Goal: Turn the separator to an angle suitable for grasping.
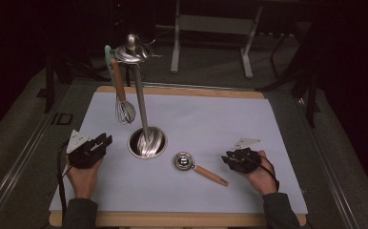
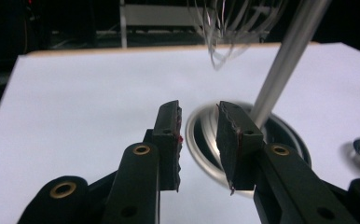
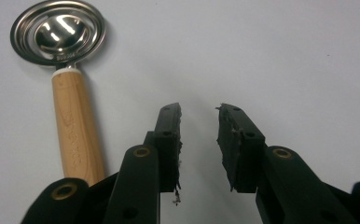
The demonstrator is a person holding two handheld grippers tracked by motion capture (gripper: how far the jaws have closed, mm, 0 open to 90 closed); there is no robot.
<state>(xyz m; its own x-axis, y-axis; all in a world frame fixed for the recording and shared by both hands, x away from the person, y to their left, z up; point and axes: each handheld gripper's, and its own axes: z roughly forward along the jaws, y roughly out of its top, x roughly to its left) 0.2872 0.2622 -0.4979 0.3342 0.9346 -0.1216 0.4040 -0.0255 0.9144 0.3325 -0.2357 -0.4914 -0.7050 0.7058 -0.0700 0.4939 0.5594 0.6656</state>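
Both released: left hand-held gripper (image 1: 107,140) at 9 o'clock of stand base (image 1: 147,142); right hand-held gripper (image 1: 226,157) beside spoon (image 3: 68,84), its handle cut off. Whisk (image 2: 229,32) blurred, cropped.

The table sheet (image 1: 220,129) is plain white. The strainer spoon (image 1: 184,161) is shiny silver with a light wooden handle (image 1: 210,175). The 2 grippers (image 1: 96,145) (image 1: 241,157) are black.

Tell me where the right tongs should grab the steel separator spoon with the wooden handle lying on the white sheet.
Take the steel separator spoon by its round light-wood handle, mid-length. It lies flat, its free end pointing toward the right tongs, so come down from above with the open jaws straddling it crosswise; the metal bowl looks too wide and slick.
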